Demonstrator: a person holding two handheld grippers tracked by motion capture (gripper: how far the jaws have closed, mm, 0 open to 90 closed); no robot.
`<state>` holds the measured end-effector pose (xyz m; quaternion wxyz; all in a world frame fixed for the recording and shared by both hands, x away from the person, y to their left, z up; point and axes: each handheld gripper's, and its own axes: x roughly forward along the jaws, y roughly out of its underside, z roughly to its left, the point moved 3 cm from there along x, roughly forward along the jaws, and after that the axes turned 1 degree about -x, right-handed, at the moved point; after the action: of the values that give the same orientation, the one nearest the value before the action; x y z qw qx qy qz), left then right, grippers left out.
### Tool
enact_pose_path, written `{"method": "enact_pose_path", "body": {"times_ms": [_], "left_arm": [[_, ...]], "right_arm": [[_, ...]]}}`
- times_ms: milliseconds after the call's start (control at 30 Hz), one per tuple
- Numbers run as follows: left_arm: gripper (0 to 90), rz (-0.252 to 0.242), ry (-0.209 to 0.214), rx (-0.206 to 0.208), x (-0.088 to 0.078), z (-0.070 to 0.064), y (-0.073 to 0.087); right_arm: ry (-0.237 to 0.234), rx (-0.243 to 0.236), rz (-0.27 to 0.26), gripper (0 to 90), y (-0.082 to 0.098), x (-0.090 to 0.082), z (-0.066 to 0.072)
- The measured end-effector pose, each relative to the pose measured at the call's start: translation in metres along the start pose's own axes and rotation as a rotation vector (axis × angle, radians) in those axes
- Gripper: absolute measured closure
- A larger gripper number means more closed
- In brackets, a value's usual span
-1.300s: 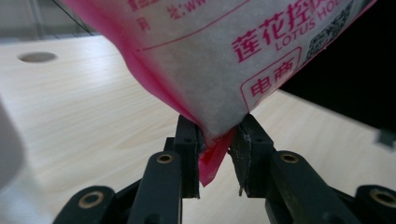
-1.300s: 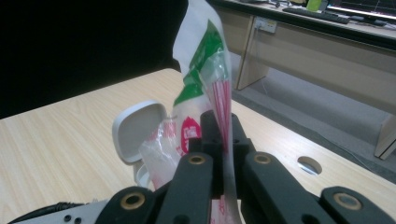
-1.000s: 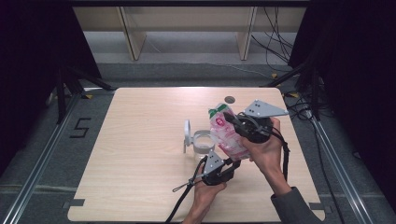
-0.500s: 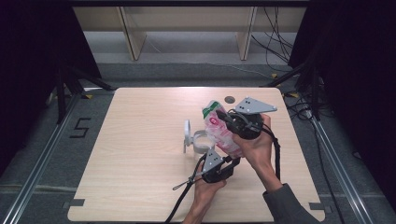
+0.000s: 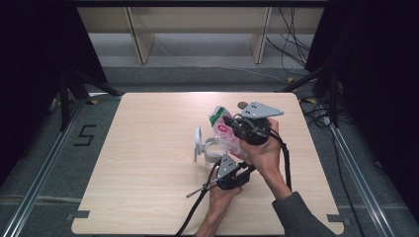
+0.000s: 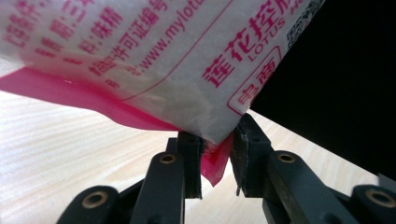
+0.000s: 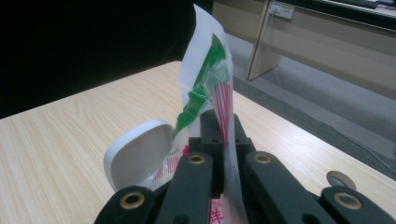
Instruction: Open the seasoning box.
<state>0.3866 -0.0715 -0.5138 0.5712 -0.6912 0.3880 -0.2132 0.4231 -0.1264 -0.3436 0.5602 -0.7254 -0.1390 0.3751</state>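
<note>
A: Wooden table (image 5: 148,197), pale grain. Above its right-centre a white plastic bag (image 5: 225,131) with pink print and a green patch is held off the surface, between both tools.

B: Right gripper (image 5: 231,122)?

A: Clamped tight on the bag's upper edge; its own view shows film pinched between the black jaws, the top standing up past them.

B: Left gripper (image 5: 228,160)?

A: Lower, nearer the person. Its own view shows jaws closed on the bag's pink bottom corner.

B: Smaller items?

A: White open-lidded container (image 5: 207,147) just left of the bag, lid upright. Small round disc (image 5: 242,104) on the table beyond.
</note>
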Motion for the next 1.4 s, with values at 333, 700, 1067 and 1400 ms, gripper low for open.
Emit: {"method": "enact_pose_path", "body": {"times_ms": [333, 700, 1067, 1400], "left_arm": [[74.4, -0.012, -0.003, 0.013, -0.001, 0.001, 0.002], [74.9, 0.000, 0.003, 0.061, 0.002, -0.002, 0.003], [75.2, -0.012, 0.016, 0.066, 0.003, 0.000, 0.002], [75.3, -0.012, 0.032, 0.056, 0.004, -0.001, 0.002]], "right_arm": [[-0.016, 0.017, 0.010, 90.0, 0.001, 0.008, 0.001], [-0.020, 0.004, 0.033, 90.0, 0.004, 0.017, 0.002], [-0.017, 0.026, 0.057, 90.0, 0.003, 0.022, 0.003], [-0.021, 0.014, 0.064, 90.0, 0.004, 0.027, 0.003]]}}
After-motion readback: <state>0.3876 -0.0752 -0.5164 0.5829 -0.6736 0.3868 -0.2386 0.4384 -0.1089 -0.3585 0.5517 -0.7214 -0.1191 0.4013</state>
